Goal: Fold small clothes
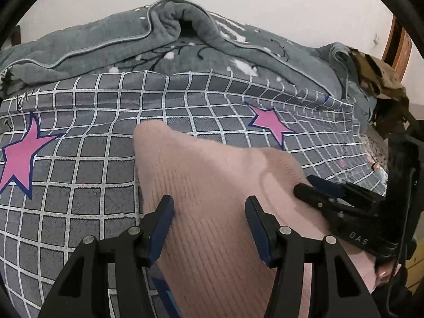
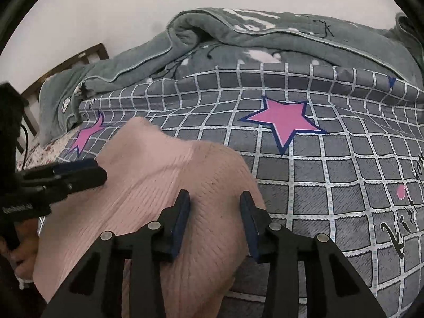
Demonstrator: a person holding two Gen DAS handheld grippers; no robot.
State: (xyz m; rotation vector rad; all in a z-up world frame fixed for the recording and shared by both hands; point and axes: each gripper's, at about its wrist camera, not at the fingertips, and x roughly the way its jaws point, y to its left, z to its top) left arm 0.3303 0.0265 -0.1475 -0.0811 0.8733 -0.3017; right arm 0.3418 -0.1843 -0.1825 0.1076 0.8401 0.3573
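Note:
A pale pink ribbed knit garment (image 1: 212, 185) lies on the grey checked bed sheet (image 1: 79, 159) with pink stars. My left gripper (image 1: 209, 206) is open, its fingers spread just above the knit. My right gripper (image 2: 214, 201) is open too, over the garment's right part (image 2: 159, 198). Each gripper shows in the other's view: the right one (image 1: 312, 188) comes in from the right edge, the left one (image 2: 87, 172) from the left edge. Both rest at the garment's edges. Whether they press the cloth I cannot tell.
A crumpled grey-green blanket (image 1: 172, 39) is piled along the far side of the bed. A brownish garment (image 1: 379, 79) hangs at the far right. A wooden bed frame (image 2: 87, 55) shows at the left. A white wall is behind.

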